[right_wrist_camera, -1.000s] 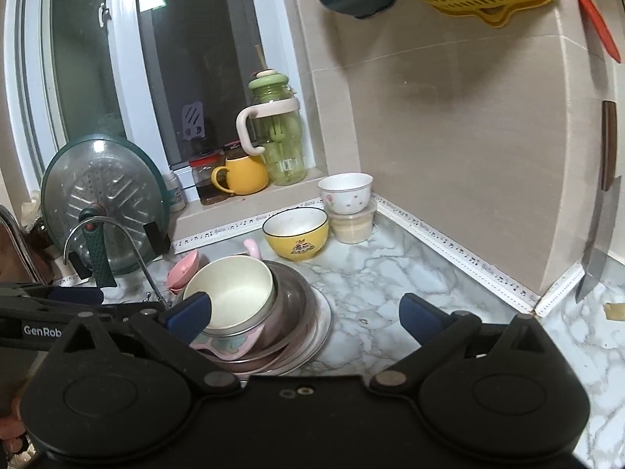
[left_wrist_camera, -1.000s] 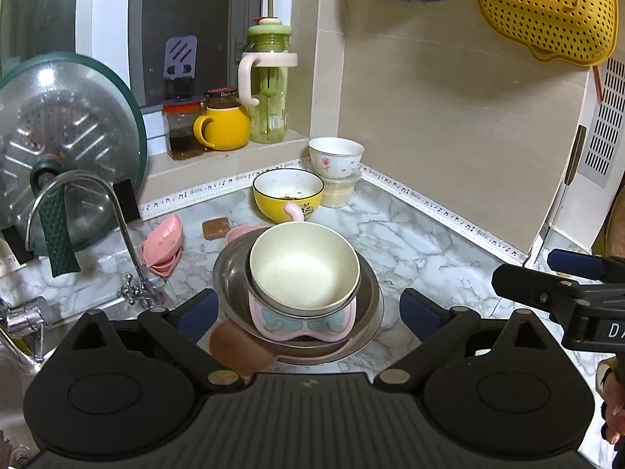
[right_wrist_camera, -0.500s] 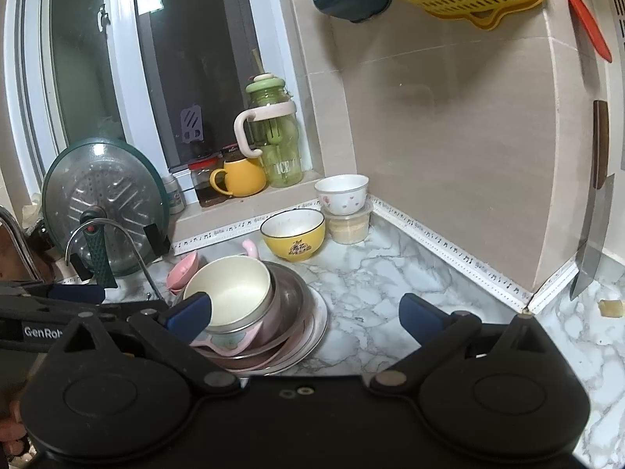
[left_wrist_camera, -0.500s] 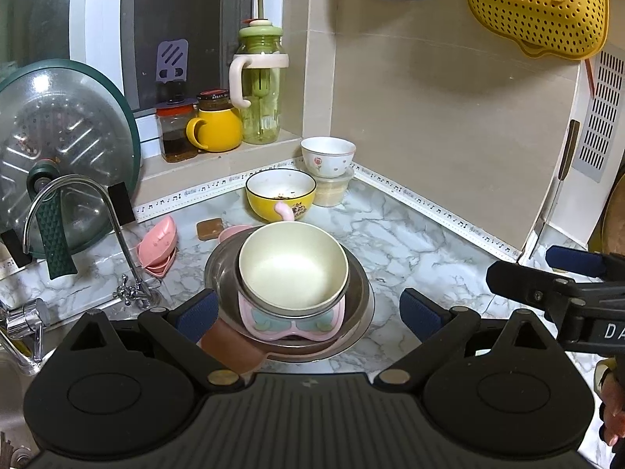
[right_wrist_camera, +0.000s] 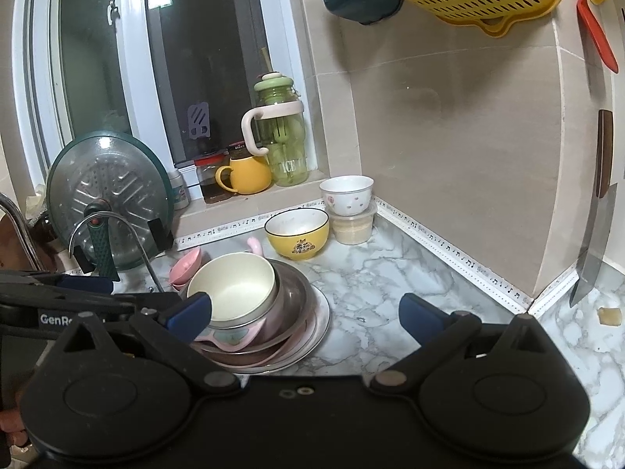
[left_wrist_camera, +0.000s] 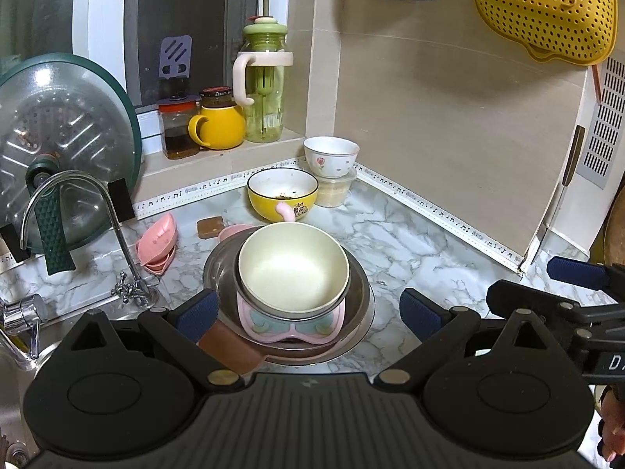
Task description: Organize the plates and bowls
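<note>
Bowl stack [left_wrist_camera: 293, 273], counter [left_wrist_camera: 410, 242] (right side bare)

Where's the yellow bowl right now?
The yellow bowl sits on the marble counter near the back corner, just behind the stacked dishes and beside the white flowered bowl on its plastic tub.

My left black two-finger gripper with blue pads [left_wrist_camera: 308, 312] hangs level, jaws spread wide with nothing between them. My right black two-finger gripper with blue pads [right_wrist_camera: 304, 310] sits just beside it, jaws equally wide and empty. My fingertips [left_wrist_camera: 612, 435] show at the right gripper's handle.
</note>
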### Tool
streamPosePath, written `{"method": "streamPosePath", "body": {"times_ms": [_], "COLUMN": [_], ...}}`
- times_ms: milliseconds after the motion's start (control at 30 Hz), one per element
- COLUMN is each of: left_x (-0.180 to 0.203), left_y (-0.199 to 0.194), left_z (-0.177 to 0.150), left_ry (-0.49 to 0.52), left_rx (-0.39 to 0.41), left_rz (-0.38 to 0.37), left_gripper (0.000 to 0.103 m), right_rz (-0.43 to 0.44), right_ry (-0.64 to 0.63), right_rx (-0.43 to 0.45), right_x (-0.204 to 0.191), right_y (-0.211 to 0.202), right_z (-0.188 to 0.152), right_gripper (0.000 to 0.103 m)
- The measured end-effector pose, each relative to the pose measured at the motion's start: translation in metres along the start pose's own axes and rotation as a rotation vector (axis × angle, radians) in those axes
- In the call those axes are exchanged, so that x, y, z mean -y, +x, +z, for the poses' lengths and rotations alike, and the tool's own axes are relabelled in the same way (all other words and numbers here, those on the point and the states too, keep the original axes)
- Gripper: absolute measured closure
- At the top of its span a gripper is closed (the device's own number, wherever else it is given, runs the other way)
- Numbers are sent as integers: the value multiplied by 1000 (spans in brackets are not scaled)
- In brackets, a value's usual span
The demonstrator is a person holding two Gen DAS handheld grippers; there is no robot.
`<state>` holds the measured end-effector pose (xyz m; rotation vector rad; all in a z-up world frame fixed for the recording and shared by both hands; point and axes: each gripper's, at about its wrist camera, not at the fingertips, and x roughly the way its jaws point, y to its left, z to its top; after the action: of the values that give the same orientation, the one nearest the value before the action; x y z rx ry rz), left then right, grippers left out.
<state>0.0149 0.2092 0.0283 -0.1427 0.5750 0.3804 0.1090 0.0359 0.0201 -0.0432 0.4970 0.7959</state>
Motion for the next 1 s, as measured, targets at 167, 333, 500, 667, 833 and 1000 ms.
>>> {"method": "streamPosePath", "body": {"times_ms": [167, 333, 500, 667, 833, 1000], "left_x": [0, 0, -2, -3, -2, -3], "left_y": [4, 5, 8, 11, 13, 18], "left_z": [0, -1, -2, -1, -3, -3], "left_ry": [-5, -13, -22, -34, -32, -38], "left_rx": [-10, -14, -24, -31, -25, -34], "left_rz": [-3, -3, 4, 3, 8, 0], "left_gripper": [3, 3, 3, 3, 3, 3], "right_rz": [2, 5, 12, 16, 6, 7], "right_ry": [6, 2, -11, -1, -8, -7], "right_rx": [2, -1, -9, -16, -33, -47], "right_x": [0, -1, -3, -3, -3, -2], "right_y": [1, 2, 4, 6, 11, 15], "right_z": [0, 0, 0, 0, -2, -3], "right_gripper": [0, 0, 0, 0, 0, 0]}}
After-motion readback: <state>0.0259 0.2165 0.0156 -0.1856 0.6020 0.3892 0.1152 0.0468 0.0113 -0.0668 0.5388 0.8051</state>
